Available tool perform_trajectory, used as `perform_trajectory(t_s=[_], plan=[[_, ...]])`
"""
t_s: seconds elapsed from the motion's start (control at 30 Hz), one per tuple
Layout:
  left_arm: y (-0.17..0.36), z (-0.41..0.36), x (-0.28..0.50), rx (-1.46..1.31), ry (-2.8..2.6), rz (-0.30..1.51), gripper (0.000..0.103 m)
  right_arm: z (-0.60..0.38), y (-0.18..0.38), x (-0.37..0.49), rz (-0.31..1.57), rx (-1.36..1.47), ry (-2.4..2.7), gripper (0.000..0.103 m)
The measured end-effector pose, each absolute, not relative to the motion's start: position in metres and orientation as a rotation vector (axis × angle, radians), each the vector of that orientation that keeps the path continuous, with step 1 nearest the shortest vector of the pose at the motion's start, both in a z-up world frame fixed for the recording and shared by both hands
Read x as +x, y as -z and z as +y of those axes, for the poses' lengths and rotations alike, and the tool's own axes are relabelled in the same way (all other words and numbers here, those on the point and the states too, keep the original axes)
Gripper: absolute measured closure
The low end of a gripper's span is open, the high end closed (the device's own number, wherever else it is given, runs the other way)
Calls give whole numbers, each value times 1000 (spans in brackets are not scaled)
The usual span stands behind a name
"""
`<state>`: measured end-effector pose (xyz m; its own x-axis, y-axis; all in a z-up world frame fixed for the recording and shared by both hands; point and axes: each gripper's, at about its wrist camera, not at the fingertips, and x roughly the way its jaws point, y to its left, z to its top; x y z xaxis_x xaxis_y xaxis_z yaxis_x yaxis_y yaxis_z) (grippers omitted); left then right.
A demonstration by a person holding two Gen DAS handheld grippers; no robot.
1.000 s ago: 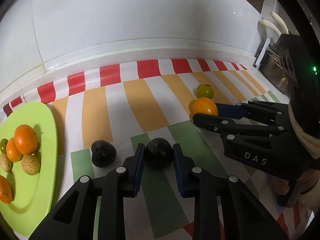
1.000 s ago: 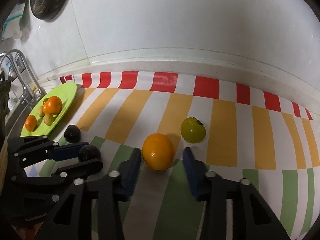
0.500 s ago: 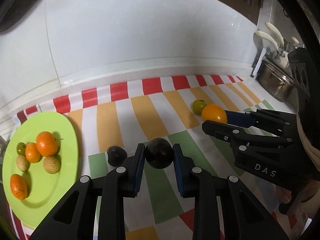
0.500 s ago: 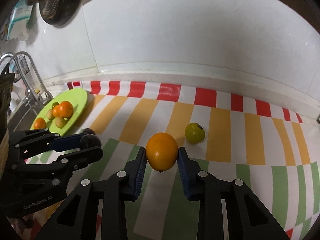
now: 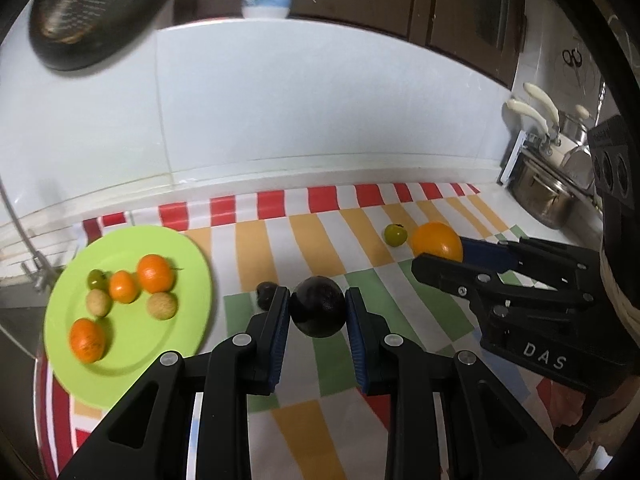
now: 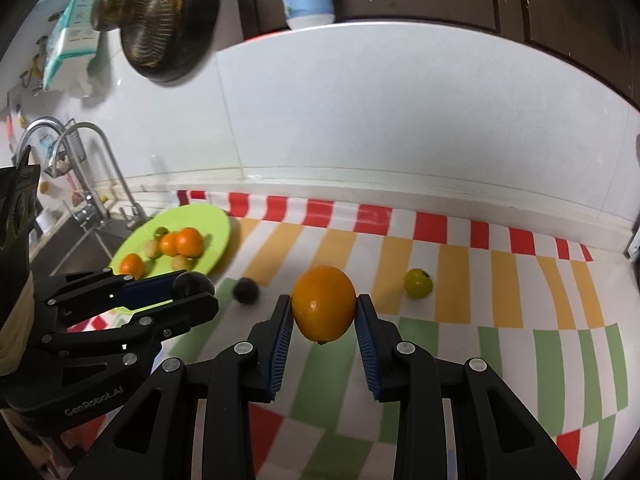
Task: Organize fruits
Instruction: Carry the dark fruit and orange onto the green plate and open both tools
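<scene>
My left gripper [image 5: 318, 310] is shut on a dark purple fruit [image 5: 318, 306] and holds it above the striped cloth. My right gripper [image 6: 323, 306] is shut on an orange [image 6: 323, 302], also lifted; the orange shows in the left wrist view [image 5: 437, 240] too. A second dark fruit [image 5: 264, 293] lies on the cloth just left of my left gripper [image 6: 245, 290]. A small green fruit [image 6: 418, 283] lies on the cloth to the right [image 5: 396, 235]. The green plate [image 5: 192, 332] at the left holds several small fruits, among them a tangerine [image 5: 155, 273].
A sink with a tap [image 6: 86, 168] lies left of the plate [image 6: 218, 220]. A steel pot [image 5: 544, 196] and white-handled utensils [image 5: 532, 108] stand at the right end of the counter. A dark pan [image 6: 164, 12] hangs on the white wall.
Both grippers have risen with their fruits, so the cloth and plate look farther away. One second ago the right gripper was still open around the orange; it shut on it.
</scene>
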<state>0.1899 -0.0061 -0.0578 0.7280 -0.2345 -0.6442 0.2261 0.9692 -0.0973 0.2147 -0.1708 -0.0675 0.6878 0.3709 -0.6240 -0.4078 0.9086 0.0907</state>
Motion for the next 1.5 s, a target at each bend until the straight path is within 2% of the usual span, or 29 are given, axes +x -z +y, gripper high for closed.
perform_trajectory(t_s=[0.9,1.5], plan=[[23,78,100,-43,54,632,75,-93,31,140,617,-72,-553,70],[23,136,117,-7,-40,614,75,-21,30,164,614,-131,-678,70]])
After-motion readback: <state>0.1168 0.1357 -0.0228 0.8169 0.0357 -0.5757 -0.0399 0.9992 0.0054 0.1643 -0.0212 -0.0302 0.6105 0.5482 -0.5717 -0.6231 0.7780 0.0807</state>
